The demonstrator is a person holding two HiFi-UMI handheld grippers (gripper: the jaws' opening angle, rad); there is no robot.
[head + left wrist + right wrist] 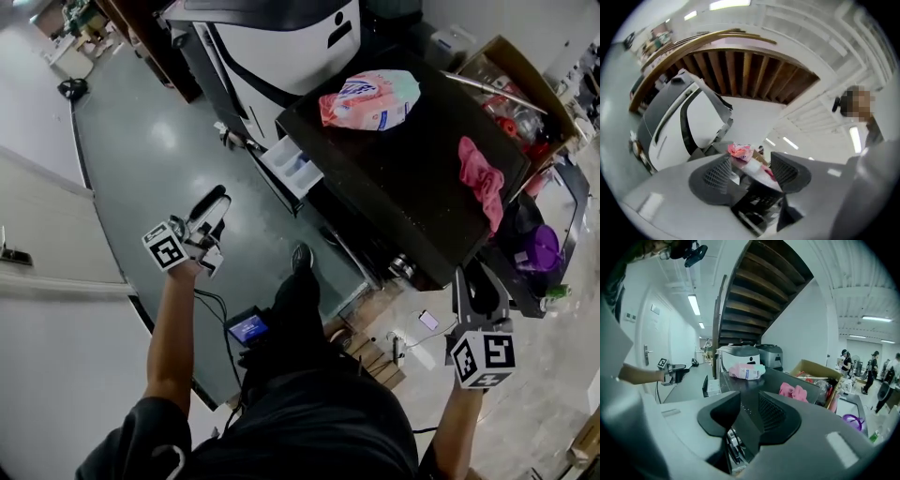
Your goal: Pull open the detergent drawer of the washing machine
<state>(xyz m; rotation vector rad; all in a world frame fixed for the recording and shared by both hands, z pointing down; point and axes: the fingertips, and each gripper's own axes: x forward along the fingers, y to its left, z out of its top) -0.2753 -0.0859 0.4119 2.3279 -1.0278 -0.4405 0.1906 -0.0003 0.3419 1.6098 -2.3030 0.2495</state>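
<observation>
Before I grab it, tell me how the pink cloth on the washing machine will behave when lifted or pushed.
The pink cloth lies crumpled in folds on the washing machine, so it will probably hang limp from one pinch. It looks thin, so likely light. A push would probably bunch it rather than slide it whole.

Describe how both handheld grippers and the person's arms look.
The left gripper and right gripper match: black fingers with grid-textured pads, grey bodies, and on each a white cube carrying black square markers. The forearms are bare, and the person wears a dark short-sleeved top.
</observation>
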